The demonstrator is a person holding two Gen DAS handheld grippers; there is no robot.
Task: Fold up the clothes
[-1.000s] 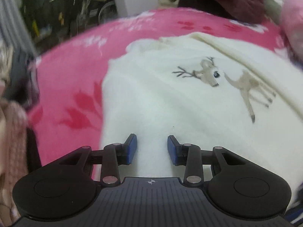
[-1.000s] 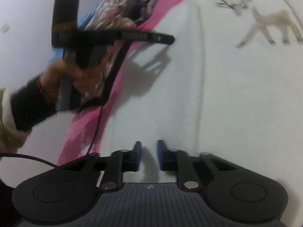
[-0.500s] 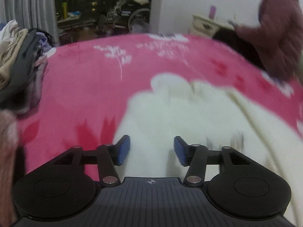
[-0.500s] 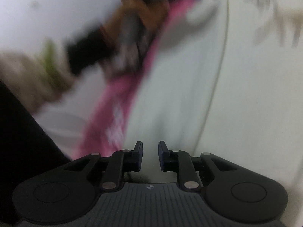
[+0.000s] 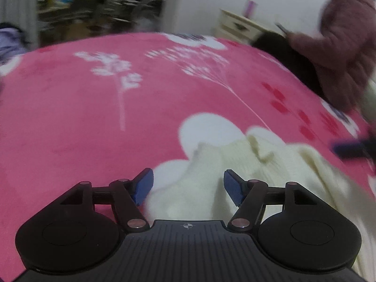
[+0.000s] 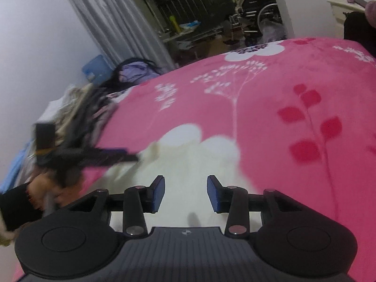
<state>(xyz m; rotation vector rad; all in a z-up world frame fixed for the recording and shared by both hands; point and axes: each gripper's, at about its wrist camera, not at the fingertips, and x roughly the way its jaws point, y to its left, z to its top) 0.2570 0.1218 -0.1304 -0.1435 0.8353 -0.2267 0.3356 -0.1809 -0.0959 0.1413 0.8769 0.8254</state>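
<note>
We see both claws spread, just opened, gripping nothing: left claw [image 5: 188, 185], right claw [image 6: 185, 193]. The cream sweater [image 5: 246, 162] lies rumpled on the bed [image 5: 94, 122]; we judge folding unfinished.

The bed [image 5: 70, 122] is covered by a bright pink blanket [image 6: 270, 122] printed with white flowers, thin white sprigs and darker red leaves. A cream knitted garment [image 5: 211, 164] lies directly on it, rumpled at its upper edge and spreading down toward the near side; in the right wrist view the same cream cloth [image 6: 188, 164] sits partly over one of the white flower prints. Along the far left edge of the bed a heap of mixed clothes [image 6: 80, 108] is piled, dark and pale pieces together. At the right edge a person in a dusty-pink padded jacket [image 5: 340, 47] sits against the blanket.
</note>
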